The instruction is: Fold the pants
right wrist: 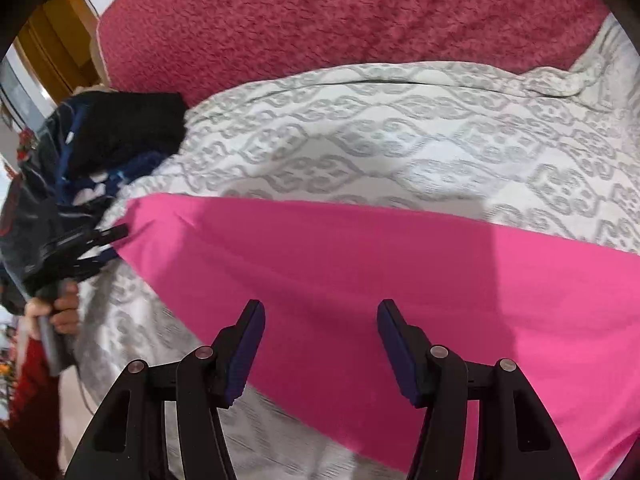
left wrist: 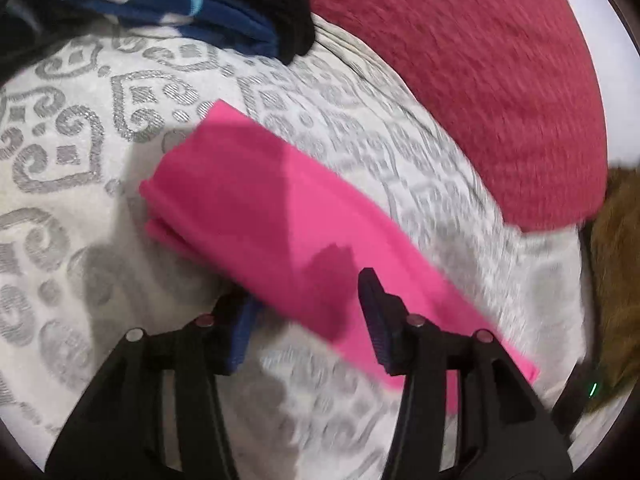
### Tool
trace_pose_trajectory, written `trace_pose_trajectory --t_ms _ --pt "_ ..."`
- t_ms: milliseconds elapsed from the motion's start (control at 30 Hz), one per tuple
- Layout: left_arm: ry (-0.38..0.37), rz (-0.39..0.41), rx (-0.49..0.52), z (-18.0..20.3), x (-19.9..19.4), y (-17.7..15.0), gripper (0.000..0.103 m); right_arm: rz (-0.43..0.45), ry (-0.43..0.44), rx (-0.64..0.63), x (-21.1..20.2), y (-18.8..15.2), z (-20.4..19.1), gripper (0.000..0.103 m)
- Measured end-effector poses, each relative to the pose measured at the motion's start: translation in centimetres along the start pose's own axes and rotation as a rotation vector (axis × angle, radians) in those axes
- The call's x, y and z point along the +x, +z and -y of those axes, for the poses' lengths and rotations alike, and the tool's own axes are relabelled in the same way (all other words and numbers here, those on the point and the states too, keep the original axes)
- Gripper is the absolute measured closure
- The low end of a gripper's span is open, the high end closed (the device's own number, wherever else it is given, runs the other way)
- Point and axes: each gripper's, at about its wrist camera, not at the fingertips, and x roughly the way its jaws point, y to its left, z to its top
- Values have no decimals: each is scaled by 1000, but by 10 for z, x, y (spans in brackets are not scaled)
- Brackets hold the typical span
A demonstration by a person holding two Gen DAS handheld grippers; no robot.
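The pants are seen in a plain, bright pink. The bedspread is patterned in white with grey scrolled ornaments. A dark red, nubbly blanket is shown beyond it. The clothes pile is coloured black, navy and white. Each tool is made in black with dark blue pads.

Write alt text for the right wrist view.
Bright pink pants lie folded into a long band across a white and grey patterned bedspread. The right hand-held gripper hovers open above them, with a red blanket behind.
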Motion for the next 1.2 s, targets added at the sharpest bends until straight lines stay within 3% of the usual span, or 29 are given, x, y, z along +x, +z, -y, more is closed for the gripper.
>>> trace_pose_trajectory --t_ms 33,67,167,300,467,667,767,833,933,1100,1167,1200 --pt "5 12 -47 -4 2 4 75 -2 18 3 1 -1 -2 43" --pt "19 4 -68 -7 5 7 97 -7 34 7 5 0 -5 43" --pt "16 17 -94 -7 3 8 98 -18 57 16 12 -3 -10 43" --pt "76 114 57 28 -24 6 98 -27 41 52 8 -10 1 43" --pt "97 228 208 77 -56 10 98 -5 22 160 -7 -18 32 43" --pt "144 306 493 171 -67 -12 98 18 16 264 -26 -31 69 43" --pt "89 270 654 228 -55 -45 98 40 4 294 -38 -37 84 43" --pt "34 205 791 271 -35 -85 98 62 -2 319 -50 -42 100 43" --pt "30 124 955 313 5 -149 98 77 -17 359 -64 -50 122 43" --pt "49 -49 1077 339 70 -221 89 81 -2 450 -75 -65 151 43" --pt "35 -82 1099 342 67 -230 85 85 6 453 -79 -69 157 43" --pt "22 -75 1109 342 62 -229 78 85 2 447 -80 -69 157 43"
